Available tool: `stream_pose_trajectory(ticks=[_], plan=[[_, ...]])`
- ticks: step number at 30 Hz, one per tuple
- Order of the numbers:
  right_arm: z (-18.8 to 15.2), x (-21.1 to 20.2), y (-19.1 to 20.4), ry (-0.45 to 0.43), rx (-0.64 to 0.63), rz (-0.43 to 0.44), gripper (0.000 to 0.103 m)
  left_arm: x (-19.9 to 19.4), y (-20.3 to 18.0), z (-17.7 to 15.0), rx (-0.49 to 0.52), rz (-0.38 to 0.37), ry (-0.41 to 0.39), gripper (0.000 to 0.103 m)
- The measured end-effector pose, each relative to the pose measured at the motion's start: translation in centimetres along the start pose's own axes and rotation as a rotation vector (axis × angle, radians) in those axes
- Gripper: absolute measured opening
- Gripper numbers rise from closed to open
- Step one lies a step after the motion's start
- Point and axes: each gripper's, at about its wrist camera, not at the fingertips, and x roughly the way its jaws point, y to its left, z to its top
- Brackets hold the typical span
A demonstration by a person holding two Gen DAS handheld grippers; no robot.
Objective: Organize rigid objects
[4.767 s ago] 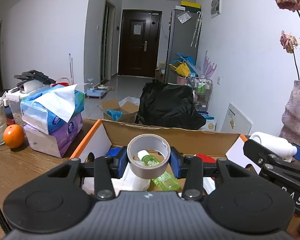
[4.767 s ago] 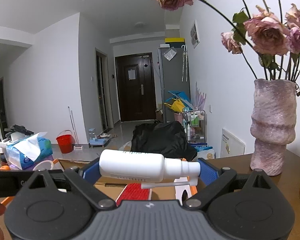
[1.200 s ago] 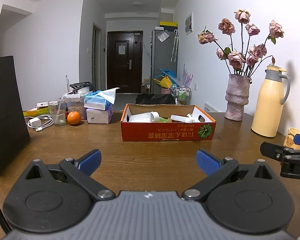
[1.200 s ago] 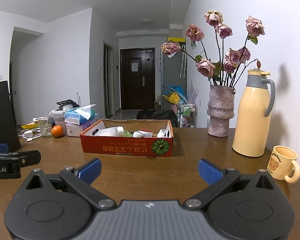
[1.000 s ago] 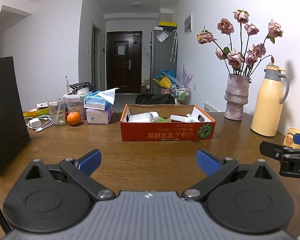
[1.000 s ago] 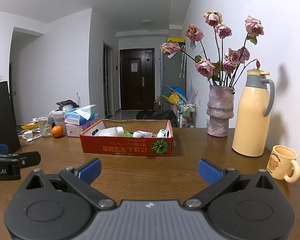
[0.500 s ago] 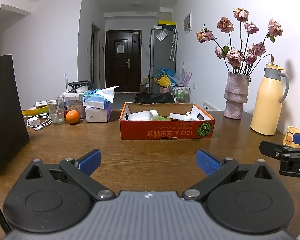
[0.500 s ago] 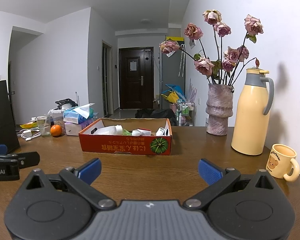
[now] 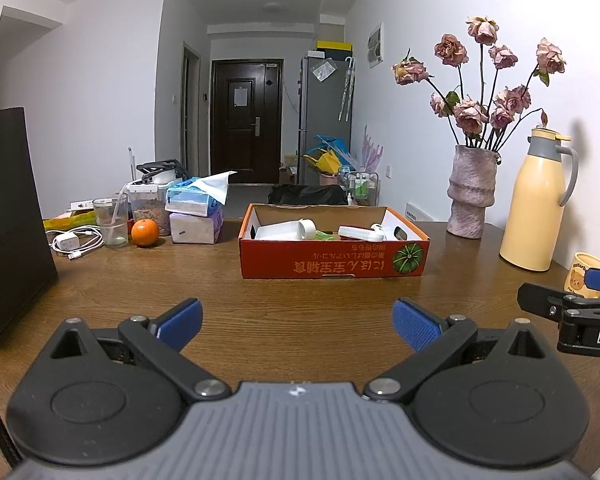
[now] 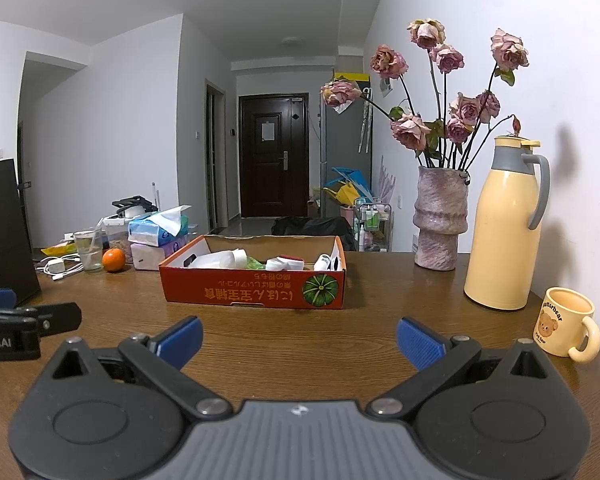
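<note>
An orange cardboard box (image 9: 332,266) stands on the wooden table (image 9: 292,304), and it also shows in the right wrist view (image 10: 252,290). White bottles (image 9: 284,230) and other small items lie inside it. My left gripper (image 9: 296,324) is open and empty, well back from the box. My right gripper (image 10: 299,338) is open and empty, also back from the box. The right gripper's finger shows at the right edge of the left wrist view (image 9: 556,304).
A black paper bag (image 9: 8,220) stands at the left. A glass, an orange (image 9: 145,232), a charger and tissue packs (image 9: 196,210) sit at the back left. A vase of roses (image 10: 440,220), a yellow thermos (image 10: 504,232) and a bear mug (image 10: 566,326) stand at the right.
Earlier the left gripper held a tape roll and the right a white bottle over the box. Both are now open, empty and drawn back. In the last second little has moved.
</note>
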Motion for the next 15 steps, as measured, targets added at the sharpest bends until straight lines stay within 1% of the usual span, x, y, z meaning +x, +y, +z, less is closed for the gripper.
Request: stream_pose_trajectory(ticks=[5,9,15], plan=[[-0.05,0.02,0.04,0.001,0.000,0.001,0.103,0.14,0.12,0.12,-0.009,-0.009,0.001,0.103],[-0.15,0.04,0.09,0.002,0.000,0.000,0.103,0.19,0.27,0.06,-0.010,-0.033,0.005,0.103],[-0.19,0.03,0.11,0.003,0.000,-0.001,0.103,0.29,0.17,-0.05,-0.007,-0.031,0.009,0.103]])
